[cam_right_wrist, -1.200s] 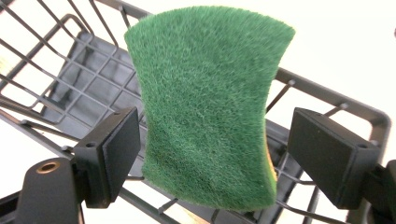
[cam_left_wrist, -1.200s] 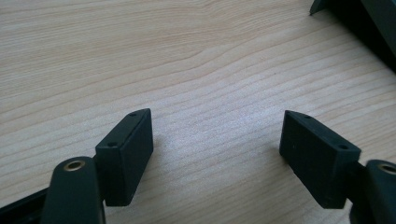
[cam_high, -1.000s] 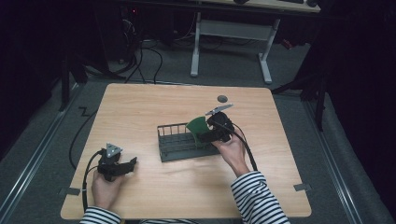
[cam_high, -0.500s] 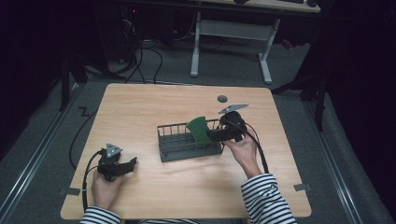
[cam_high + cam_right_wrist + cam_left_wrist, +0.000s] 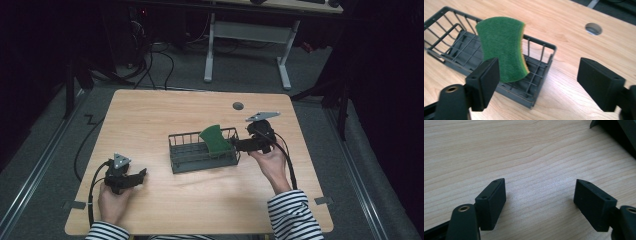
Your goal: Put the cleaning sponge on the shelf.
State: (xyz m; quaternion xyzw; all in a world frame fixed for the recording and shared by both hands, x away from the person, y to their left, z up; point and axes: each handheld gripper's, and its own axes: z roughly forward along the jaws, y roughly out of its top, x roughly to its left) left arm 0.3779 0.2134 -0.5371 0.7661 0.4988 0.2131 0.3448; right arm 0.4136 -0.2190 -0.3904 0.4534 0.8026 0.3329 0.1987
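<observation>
A green sponge (image 5: 216, 140) (image 5: 501, 47) stands on edge, leaning in the right end of a dark wire basket (image 5: 200, 162) (image 5: 541, 45) at the middle of the table. My right gripper (image 5: 236, 145) (image 5: 537, 67) is just right of the basket and points at it. It is open; its jaws have just been closing a little, and nothing is between them. The sponge lies beyond its left jaw, apart from it. My left gripper (image 5: 140, 176) (image 5: 540, 185) rests open on the bare wood near the front left, holding nothing.
The wooden table (image 5: 150, 115) has a round cable hole (image 5: 238, 106) (image 5: 593, 28) behind the right gripper. Beyond the far edge stand the white legs of another desk (image 5: 210, 55), with cables on the dark floor.
My right gripper has drawn back to the right, away from the sponge, which stays leaning in the basket. The left gripper has kept still.
</observation>
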